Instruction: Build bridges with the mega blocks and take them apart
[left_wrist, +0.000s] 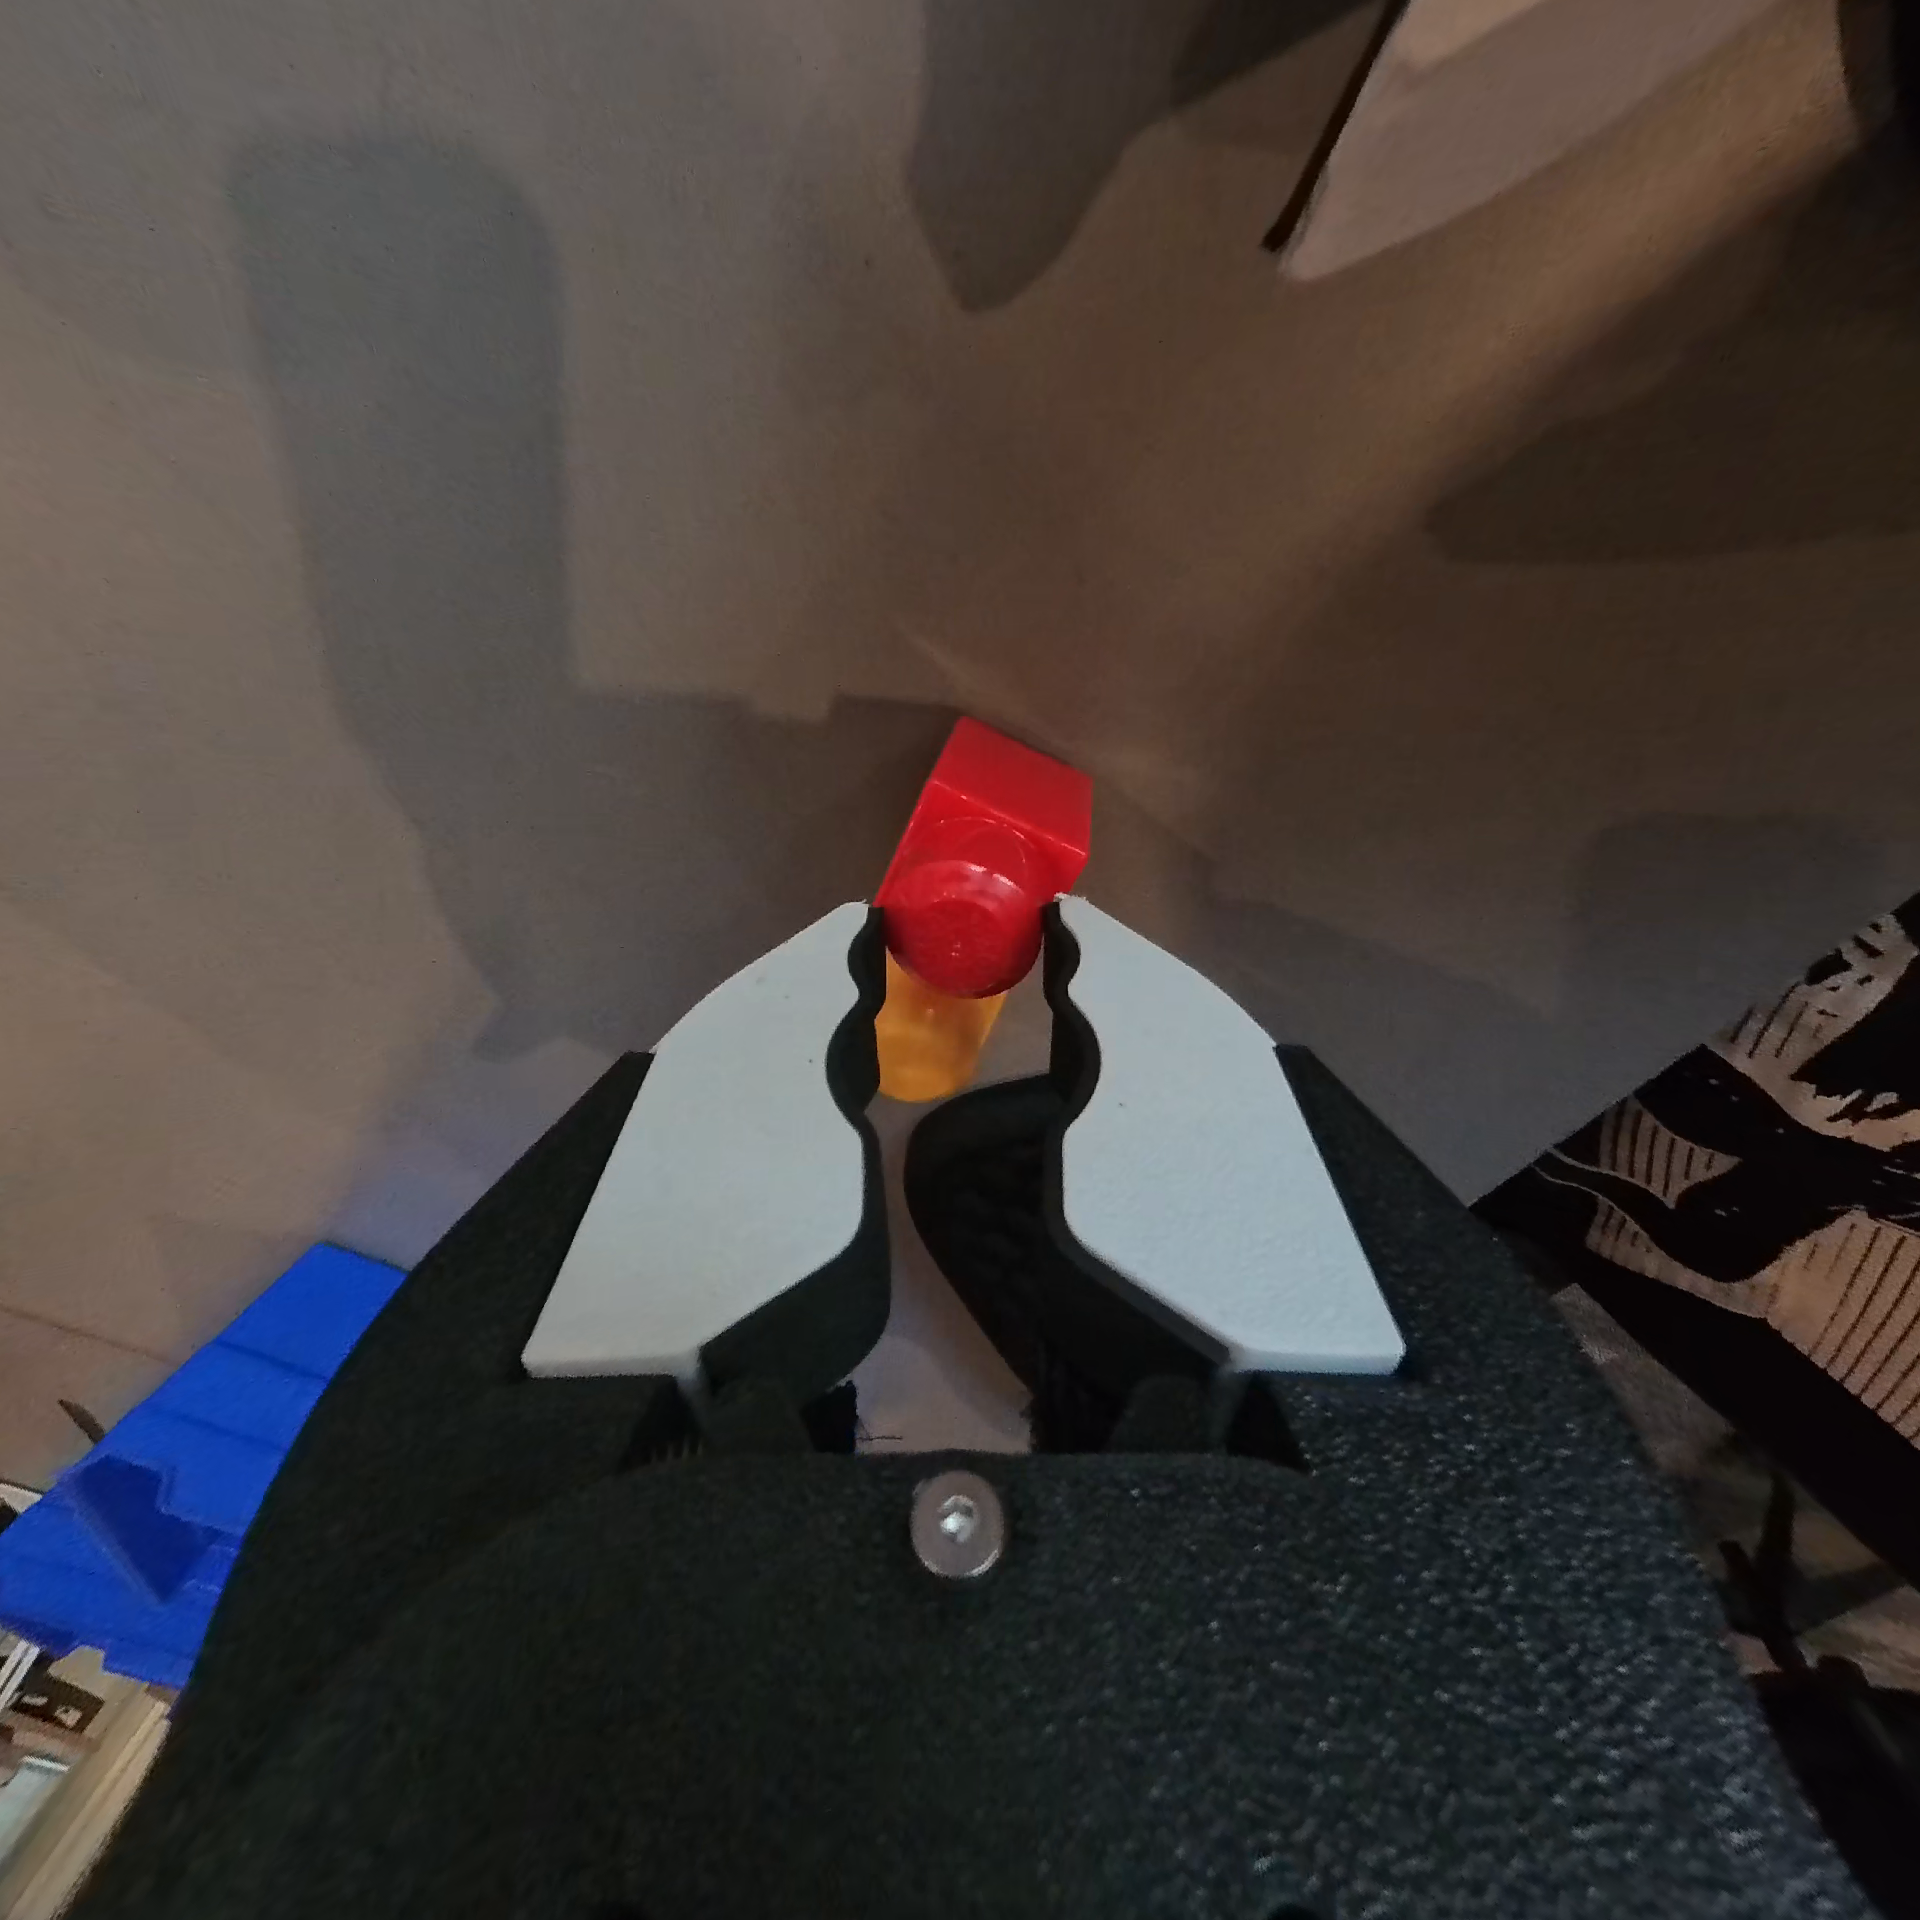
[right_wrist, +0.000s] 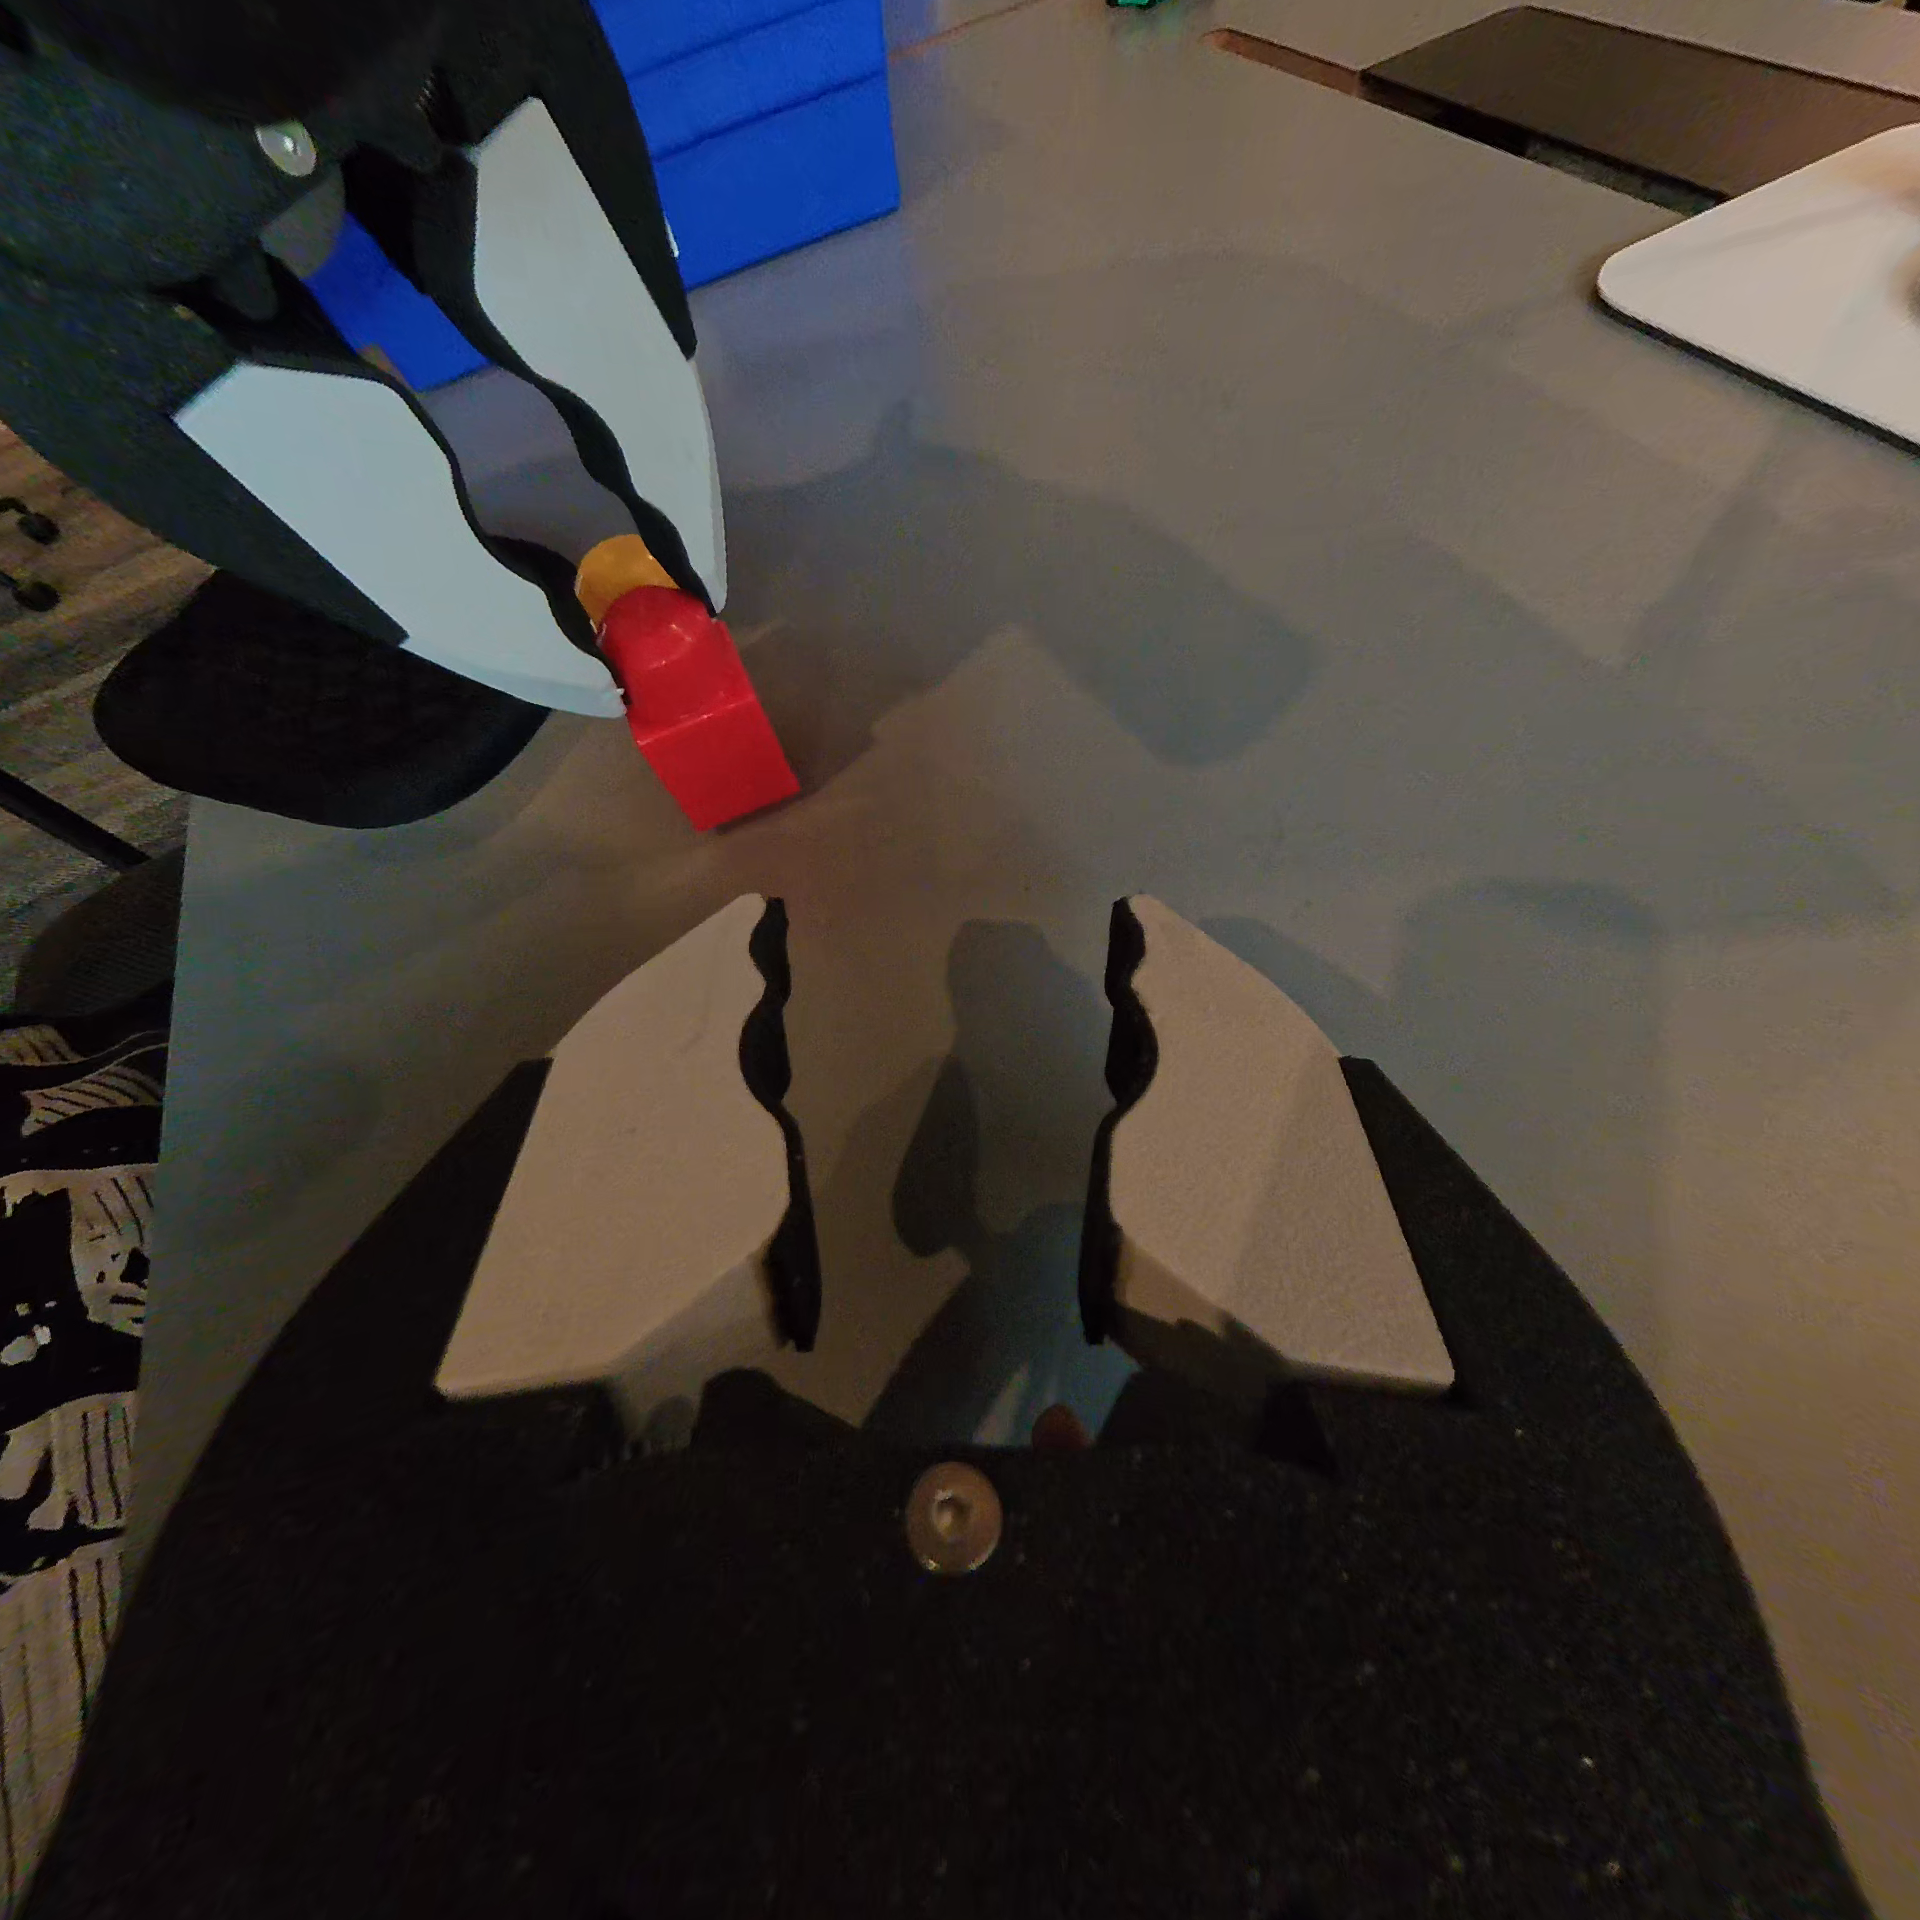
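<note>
Left gripper (left_wrist: 961, 940): clenched on the round stud of a small red plastic mega block (left_wrist: 987, 831), its grey fingers with black wavy pads pinching the stud from both sides.
Red block: tilted, held at the gripper tips; its lower corner is at or just above the grey worktop (right_wrist: 1247, 623), and contact cannot be told.
Orange piece (left_wrist: 930, 1039): a translucent orange plastic stud or block, sitting between the left gripper's fingers just behind the red block's stud; its full shape is hidden.
Right gripper (right_wrist: 948, 925): released, its fingers parted with nothing between them, poised over the worktop near the red block but apart from it.
Blue plastic bin (right_wrist: 769, 135): on the worktop beyond the red block, behind the left gripper.
White flat pad with rounded corner (right_wrist: 1766, 281): well apart from the red block, toward the worktop's far right.
Black-and-white patterned fabric (right_wrist: 62, 1195): off the worktop's edge, left of the red block.
</note>
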